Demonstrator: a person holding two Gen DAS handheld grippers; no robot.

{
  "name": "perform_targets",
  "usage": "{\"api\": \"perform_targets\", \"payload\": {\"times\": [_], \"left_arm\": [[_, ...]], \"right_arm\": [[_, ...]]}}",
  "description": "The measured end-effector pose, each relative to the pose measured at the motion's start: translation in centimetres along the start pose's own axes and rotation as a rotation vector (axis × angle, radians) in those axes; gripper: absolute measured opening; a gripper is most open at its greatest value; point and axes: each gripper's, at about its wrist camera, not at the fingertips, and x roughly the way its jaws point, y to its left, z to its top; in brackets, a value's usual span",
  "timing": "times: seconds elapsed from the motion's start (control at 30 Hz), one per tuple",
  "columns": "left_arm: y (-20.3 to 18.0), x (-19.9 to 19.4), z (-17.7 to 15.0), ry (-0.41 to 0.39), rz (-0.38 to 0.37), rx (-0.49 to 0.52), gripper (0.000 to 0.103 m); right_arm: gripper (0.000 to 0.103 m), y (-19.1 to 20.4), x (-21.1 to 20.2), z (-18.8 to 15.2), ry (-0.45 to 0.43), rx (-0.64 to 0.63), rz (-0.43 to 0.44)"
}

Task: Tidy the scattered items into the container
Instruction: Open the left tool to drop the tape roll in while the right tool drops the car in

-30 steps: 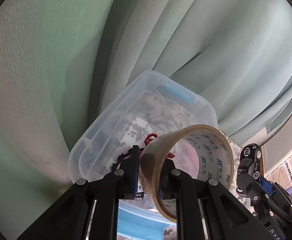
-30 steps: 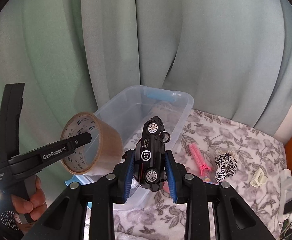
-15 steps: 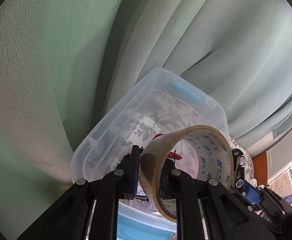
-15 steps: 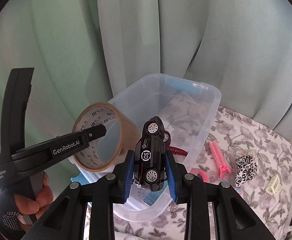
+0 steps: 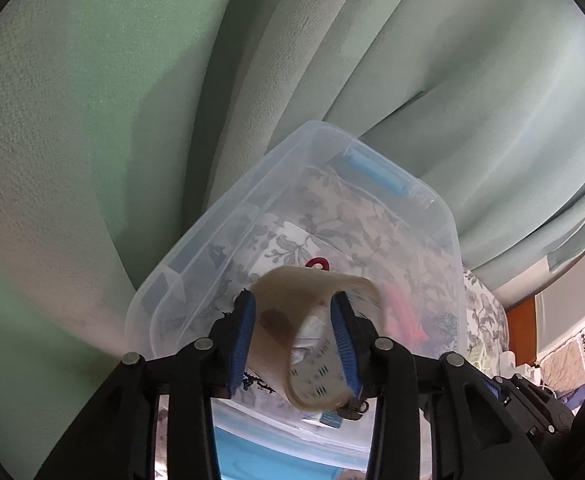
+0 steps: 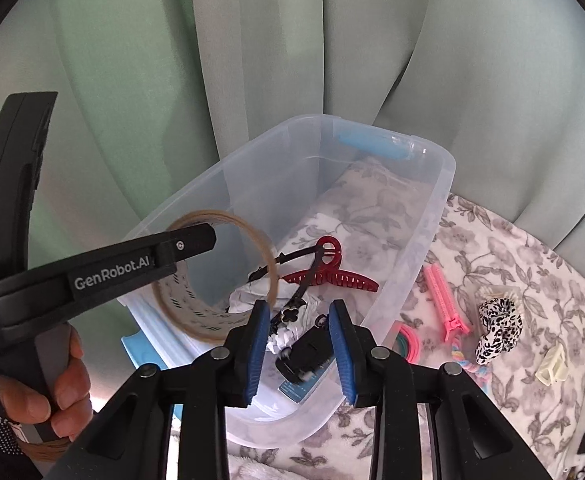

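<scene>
A clear plastic bin (image 6: 432, 216) stands on the floral cloth, also in the left wrist view (image 5: 196, 264). My left gripper (image 5: 294, 340) is open; the brown tape roll (image 5: 312, 328) drops blurred between its fingers over the bin, also in the right wrist view (image 6: 196, 304). My right gripper (image 6: 298, 344) is open above the bin; the black toy car (image 6: 306, 354) falls blurred below it. A red claw clip (image 6: 328, 268) and black hair items lie inside.
On the cloth right of the bin lie a pink clip (image 6: 444, 300), a leopard scrunchie (image 6: 496, 324), coloured hair ties (image 6: 406, 340) and a cream clip (image 6: 552, 364). Green curtains (image 6: 332, 60) hang close behind the bin. A blue lid (image 6: 140, 344) lies under its near corner.
Both grippers moved over the bin and opened. The tape roll left my left fingers and the toy car left my right fingers; both are dropping into the bin.
</scene>
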Motion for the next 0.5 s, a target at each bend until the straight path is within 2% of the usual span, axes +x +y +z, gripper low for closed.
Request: {"api": "perform_targets", "payload": {"times": [0.1, 0.33, 0.5], "left_arm": [[-0.6, -0.4, 0.1, -0.016, -0.013, 0.016, 0.049], [-1.3, -1.1, 0.0, -0.019, -0.015, 0.029, 0.051], [-2.1, -2.2, -0.2, -0.037, -0.028, 0.041, 0.058]], "right_arm": [[0.038, 0.1, -0.2, -0.2, -0.004, -0.005, 0.002], [0.040, 0.1, -1.1, -0.6, -0.024, 0.002, 0.005], [0.044, -0.8, -2.3, -1.0, -0.039, 0.043, -0.018]]}}
